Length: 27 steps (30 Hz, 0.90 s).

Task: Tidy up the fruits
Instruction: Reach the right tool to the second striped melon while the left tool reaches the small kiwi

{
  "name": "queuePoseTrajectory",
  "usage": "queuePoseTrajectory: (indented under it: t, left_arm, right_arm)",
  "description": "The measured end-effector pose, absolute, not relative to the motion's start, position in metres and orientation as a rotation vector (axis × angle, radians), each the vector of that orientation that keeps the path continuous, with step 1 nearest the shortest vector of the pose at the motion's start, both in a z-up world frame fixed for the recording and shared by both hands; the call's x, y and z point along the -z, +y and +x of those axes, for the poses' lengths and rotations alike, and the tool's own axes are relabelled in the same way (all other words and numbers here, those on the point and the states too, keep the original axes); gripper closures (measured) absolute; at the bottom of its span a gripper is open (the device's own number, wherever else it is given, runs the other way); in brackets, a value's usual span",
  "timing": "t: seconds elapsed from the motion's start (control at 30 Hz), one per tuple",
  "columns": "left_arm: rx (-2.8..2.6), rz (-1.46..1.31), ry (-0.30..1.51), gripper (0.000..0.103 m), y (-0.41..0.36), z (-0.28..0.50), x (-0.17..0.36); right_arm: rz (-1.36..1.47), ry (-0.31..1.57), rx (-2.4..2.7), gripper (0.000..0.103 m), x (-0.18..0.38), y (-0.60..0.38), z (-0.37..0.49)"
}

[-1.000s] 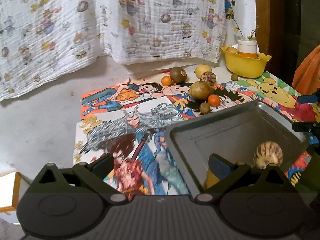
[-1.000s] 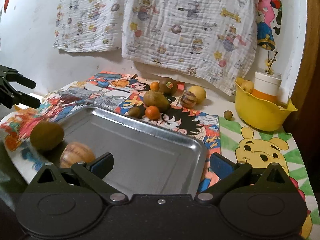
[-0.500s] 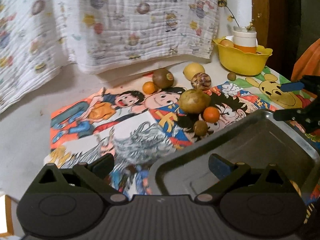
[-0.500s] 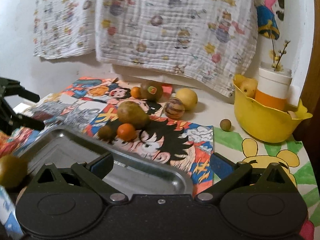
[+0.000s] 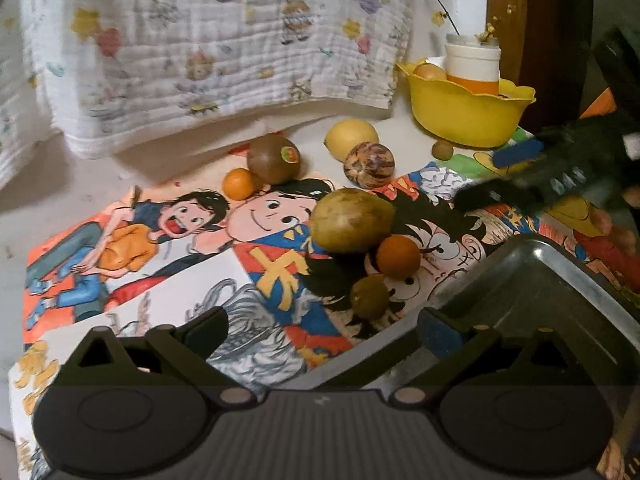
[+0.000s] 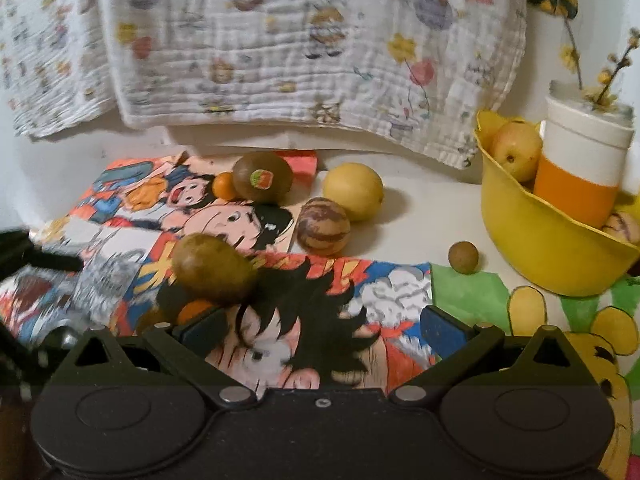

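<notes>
Loose fruits lie on a cartoon-printed cloth: a brown-green pear (image 5: 352,220) (image 6: 214,268), an orange (image 5: 398,256), a small green fruit (image 5: 370,295), a kiwi with a sticker (image 5: 274,159) (image 6: 262,177), a small orange (image 5: 238,184), a lemon (image 5: 351,139) (image 6: 353,191), a striped round fruit (image 5: 369,165) (image 6: 323,227) and a small brown ball (image 6: 463,257). The corner of a metal tray (image 5: 560,264) lies at lower right. My left gripper (image 5: 320,330) is open and empty just short of the fruits. My right gripper (image 6: 320,330) is open and empty near the pear.
A yellow bowl (image 6: 532,232) (image 5: 464,114) at the back right holds a white-and-orange cup (image 6: 580,168) and an apple (image 6: 516,150). A printed white cloth (image 6: 280,48) hangs on the wall behind. The right gripper shows dark and blurred in the left wrist view (image 5: 560,176).
Both grippers have moved forward from over the tray toward the fruit cluster. The tray has slid out of the right view, and the fruits look larger and closer.
</notes>
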<state>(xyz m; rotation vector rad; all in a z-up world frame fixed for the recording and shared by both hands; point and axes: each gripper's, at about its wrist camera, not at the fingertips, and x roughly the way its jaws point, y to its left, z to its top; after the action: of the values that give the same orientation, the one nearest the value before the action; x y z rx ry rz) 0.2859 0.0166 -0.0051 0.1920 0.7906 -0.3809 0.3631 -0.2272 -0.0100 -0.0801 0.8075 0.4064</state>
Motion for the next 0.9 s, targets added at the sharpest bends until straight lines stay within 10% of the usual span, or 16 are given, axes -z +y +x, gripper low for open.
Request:
queuePoseTrajectory:
  t: [0.4, 0.9]
  left_arm:
    - [0.437, 0.118, 0.821, 0.009, 0.010, 0.308, 0.021]
    - [0.492, 0.104, 0.805, 0.048, 0.002, 0.312, 0.030]
  right_arm:
    - [0.042, 0.875, -0.357, 0.013, 0.035, -0.204, 0.434]
    - [0.036, 0.858, -0.323, 0.049, 0.055, -0.182, 0.457]
